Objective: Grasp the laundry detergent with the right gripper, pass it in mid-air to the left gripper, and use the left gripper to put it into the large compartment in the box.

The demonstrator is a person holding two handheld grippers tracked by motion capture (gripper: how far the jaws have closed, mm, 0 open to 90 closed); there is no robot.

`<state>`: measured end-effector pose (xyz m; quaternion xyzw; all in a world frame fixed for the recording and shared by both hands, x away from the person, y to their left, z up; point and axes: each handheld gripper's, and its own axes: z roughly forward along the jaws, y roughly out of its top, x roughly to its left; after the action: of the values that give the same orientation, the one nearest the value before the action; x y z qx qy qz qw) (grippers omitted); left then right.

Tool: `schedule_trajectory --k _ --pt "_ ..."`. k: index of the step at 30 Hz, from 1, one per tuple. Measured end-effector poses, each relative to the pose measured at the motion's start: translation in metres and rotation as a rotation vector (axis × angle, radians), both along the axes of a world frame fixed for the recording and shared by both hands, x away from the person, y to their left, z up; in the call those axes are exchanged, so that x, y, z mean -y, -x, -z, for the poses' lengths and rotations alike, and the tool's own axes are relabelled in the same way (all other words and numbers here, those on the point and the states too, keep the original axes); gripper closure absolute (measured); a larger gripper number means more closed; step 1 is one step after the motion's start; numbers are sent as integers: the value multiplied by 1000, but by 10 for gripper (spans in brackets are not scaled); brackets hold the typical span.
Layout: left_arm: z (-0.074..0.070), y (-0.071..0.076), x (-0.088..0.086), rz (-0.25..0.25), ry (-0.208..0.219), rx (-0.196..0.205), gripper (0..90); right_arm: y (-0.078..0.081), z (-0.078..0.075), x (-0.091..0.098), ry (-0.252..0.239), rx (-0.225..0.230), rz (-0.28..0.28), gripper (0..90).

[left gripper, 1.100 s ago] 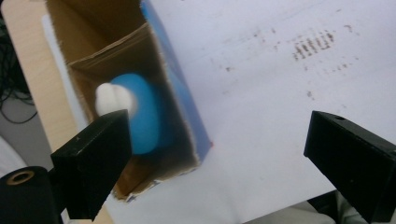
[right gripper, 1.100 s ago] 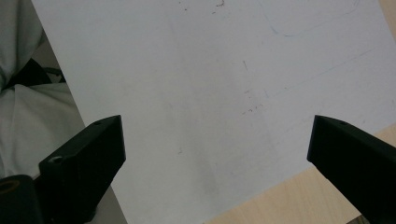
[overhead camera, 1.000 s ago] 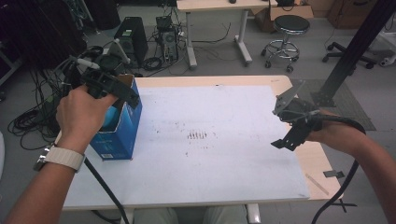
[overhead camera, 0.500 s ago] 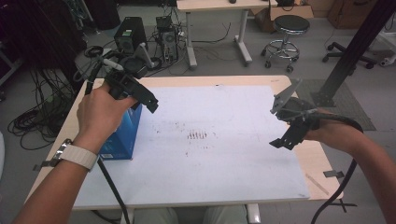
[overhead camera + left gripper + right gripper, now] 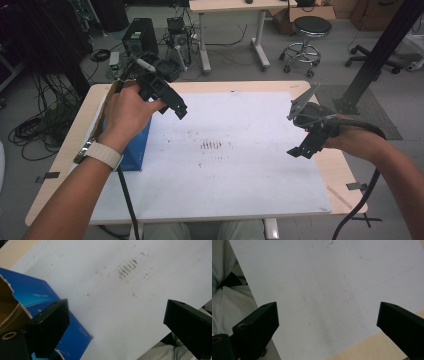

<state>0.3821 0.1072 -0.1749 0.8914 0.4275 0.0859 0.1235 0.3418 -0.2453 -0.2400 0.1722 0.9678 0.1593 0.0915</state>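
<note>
Since a second ago the left gripper [image 5: 170,102] has travelled from above the blue cardboard box [image 5: 134,150] out toward the middle of the white sheet [image 5: 240,175] that covers the pale wooden worktop [image 5: 345,172], while the right gripper [image 5: 305,145] has kept its place over the sheet's right edge.

The box now lies behind and to the left of the left gripper's fingers [image 5: 48,327], not between them. In the left gripper view its blue side [image 5: 37,297] passes under the left finger, and the gap between the two fingers shows bare sheet with a patch of small brown marks [image 5: 127,267]. These fingers stand wide apart and hold nothing.

The box stands upright at the left edge of the worktop, on the sheet's left border. It is glossy blue with faint pale printing on its side. Its top is open, with a torn brown cardboard flap [image 5: 8,307] showing raw, ragged edges.

The right gripper's fingers [image 5: 257,325] are also spread wide, empty, over bare sheet near the worktop's wooden edge [image 5: 367,347], well apart from the box.
</note>
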Motion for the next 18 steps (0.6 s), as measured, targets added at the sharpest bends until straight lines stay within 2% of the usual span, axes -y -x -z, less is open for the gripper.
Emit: schedule_trajectory --k 18 --pt "11 -27 31 163 -10 -17 69 -8 1 -3 6 -16 -4 40"
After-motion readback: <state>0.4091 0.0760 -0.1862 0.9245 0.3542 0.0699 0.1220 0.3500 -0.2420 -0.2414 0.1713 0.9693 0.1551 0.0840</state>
